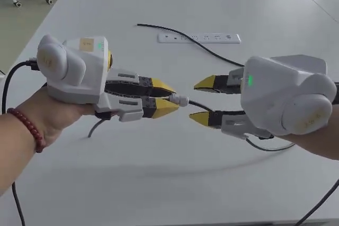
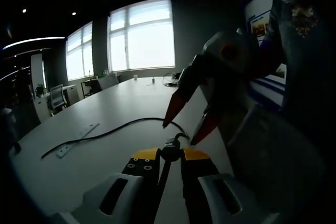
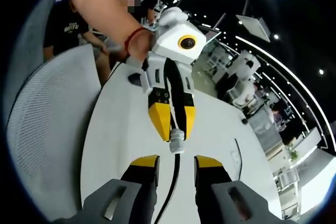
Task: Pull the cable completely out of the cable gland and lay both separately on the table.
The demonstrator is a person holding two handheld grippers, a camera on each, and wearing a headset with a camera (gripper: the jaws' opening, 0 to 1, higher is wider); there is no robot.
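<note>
Currently the small pale-grey plastic cable gland [image 1: 178,99] is held clear above the white counter [image 1: 175,178]. It is clamped at the yellow tips of the left gripper [image 1: 172,99], whose jaws stand narrow and closed on it. The thin black cable [image 1: 201,105] is threaded through the cable gland. It leaves the nose of the gland and passes between the wide-apart jaws of the right gripper [image 1: 192,100], which are not clamped on it. In the left gripper view a further length runs back between the left gripper's own jaws. Separation is judged not yet begun. Probable faults are as follows. (1) The gland sits at the very jaw tips, so an off-axis pull could twist it free and drop it. (2) Closing the right gripper too near the gland could catch the gland's nose instead of the cable. (3) A light hold on the smooth jacket could slip and leave the cable part-way in. (4) A black line lying on the counter just beside the long white power strip [image 1: 198,38] appears to be the same cable, and it could snag or drag the strip. No marking is legible. The yellowish label [image 1: 87,44] on the left gripper's housing is too blurred, and the wall poster [image 2: 262,22] in the left gripper view is too small to read.
</note>
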